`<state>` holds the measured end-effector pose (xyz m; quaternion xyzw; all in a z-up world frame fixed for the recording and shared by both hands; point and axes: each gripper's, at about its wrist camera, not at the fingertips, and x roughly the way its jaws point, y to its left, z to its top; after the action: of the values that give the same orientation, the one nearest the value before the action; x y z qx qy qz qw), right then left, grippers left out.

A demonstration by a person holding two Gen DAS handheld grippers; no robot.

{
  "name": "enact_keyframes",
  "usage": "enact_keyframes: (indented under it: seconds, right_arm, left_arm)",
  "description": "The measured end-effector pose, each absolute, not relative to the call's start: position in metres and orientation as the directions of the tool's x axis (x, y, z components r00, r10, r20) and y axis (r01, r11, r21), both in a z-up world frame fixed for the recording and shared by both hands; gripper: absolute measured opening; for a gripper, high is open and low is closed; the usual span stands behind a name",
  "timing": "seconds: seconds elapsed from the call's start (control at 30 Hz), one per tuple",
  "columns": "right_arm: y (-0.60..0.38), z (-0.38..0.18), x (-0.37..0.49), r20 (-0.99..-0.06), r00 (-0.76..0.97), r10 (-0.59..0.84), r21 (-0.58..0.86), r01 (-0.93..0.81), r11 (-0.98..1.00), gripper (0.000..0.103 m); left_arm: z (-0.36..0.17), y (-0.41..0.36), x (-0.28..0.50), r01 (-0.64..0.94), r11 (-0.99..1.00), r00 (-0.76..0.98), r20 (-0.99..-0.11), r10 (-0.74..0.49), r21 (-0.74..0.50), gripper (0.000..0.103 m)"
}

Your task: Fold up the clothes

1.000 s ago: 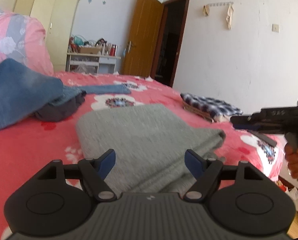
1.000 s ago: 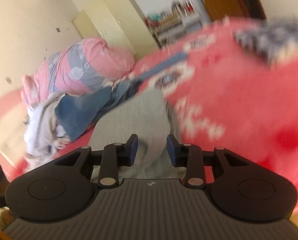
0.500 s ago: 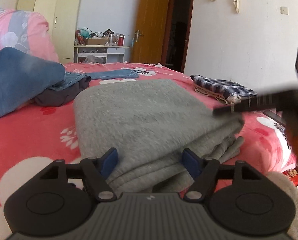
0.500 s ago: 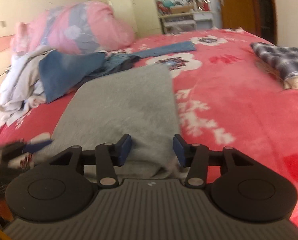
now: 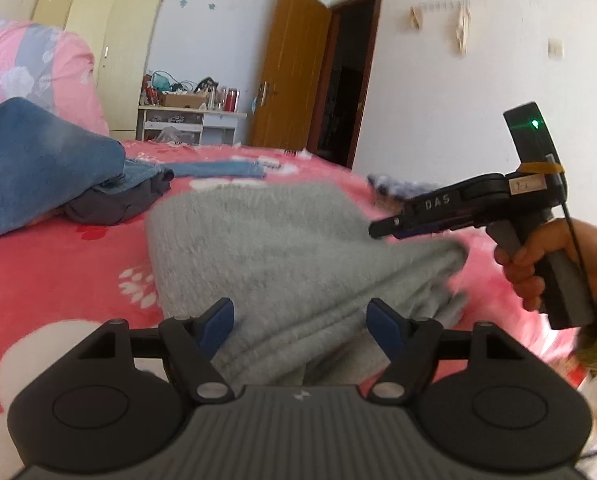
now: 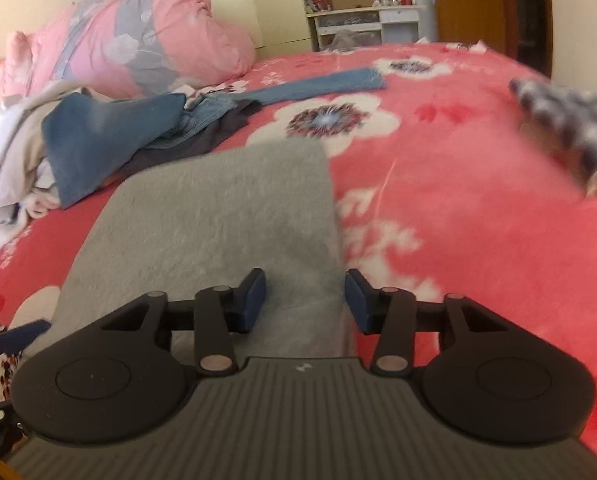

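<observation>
Both grippers hovering over folded grey garment [image 5: 282,248]

Left gripper [image 5: 300,314] and right gripper [image 6: 304,294] are gaping, grasping nothing; the checked cloth [image 6: 570,124], blurred, is probably lying folded on the bed [image 6: 478,208].

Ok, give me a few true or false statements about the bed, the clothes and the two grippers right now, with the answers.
1. The left gripper is open, with nothing clamped in it. True.
2. The grey garment is hanging on the wall hooks. False: it lies folded on the red floral bedspread.
3. The right gripper is shut on the jeans. False: it is open over the grey garment's near edge, and the jeans lie farther back in a heap.
4. A checked garment lies apart from the grey one. True.
5. The wooden door is closed. False: it stands open.
</observation>
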<state>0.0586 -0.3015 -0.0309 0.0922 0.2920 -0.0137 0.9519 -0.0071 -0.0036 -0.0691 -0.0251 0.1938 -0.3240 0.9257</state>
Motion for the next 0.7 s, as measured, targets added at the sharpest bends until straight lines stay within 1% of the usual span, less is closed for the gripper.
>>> enact_keyframes:
  seconds: [0.1,0.17,0.2,0.27,0.3,0.37,0.4,0.43,0.47,0.7]
  right_arm:
    - [-0.294,0.002,0.073,-0.499,0.866,0.029,0.121,0.036,0.992,0.040]
    - [-0.288,0.020,0.089,-0.461,0.886,0.041,0.093,0.003,0.996,0.039]
    - [-0.286,0.025,0.099,-0.452,0.891,0.048,0.082,-0.012,0.997,0.039]
    - [-0.284,0.014,0.127,-0.490,0.870,0.063,0.079,-0.027,0.996,0.037]
    - [-0.283,0.001,0.137,-0.528,0.847,0.055,0.071,-0.021,0.997,0.037]
    - [-0.285,-0.035,0.157,-0.620,0.784,0.020,0.039,0.005,0.999,0.036]
    - [-0.290,-0.048,0.161,-0.635,0.772,0.030,0.065,0.015,0.998,0.036]
    - [-0.296,-0.049,0.163,-0.633,0.773,0.046,0.100,0.023,0.995,0.036]
    - [-0.298,-0.047,0.165,-0.629,0.775,0.064,0.125,0.019,0.992,0.036]
    - [-0.240,0.007,0.175,-0.589,0.771,0.241,0.105,-0.223,0.969,0.035]
  left_arm:
    - [-0.053,0.004,-0.004,0.596,0.777,0.725,-0.279,-0.630,-0.204,0.076]
    - [-0.050,-0.004,0.003,0.608,0.773,0.723,-0.278,-0.633,-0.178,0.077]
    - [-0.055,-0.011,0.008,0.614,0.772,0.712,-0.308,-0.631,-0.164,0.077]
    - [-0.065,-0.025,0.018,0.626,0.768,0.684,-0.374,-0.626,-0.139,0.076]
    - [-0.074,-0.031,0.021,0.632,0.763,0.664,-0.415,-0.622,-0.134,0.076]
    - [-0.086,-0.038,0.015,0.642,0.762,0.673,-0.414,-0.612,-0.084,0.077]
    - [-0.087,-0.041,0.010,0.650,0.759,0.682,-0.411,-0.606,-0.041,0.079]
    - [-0.088,-0.043,0.007,0.653,0.757,0.686,-0.414,-0.598,-0.011,0.081]
    - [-0.089,-0.044,0.006,0.654,0.757,0.688,-0.413,-0.597,-0.005,0.082]
    - [-0.092,-0.042,0.004,0.660,0.751,0.686,-0.402,-0.606,-0.006,0.083]
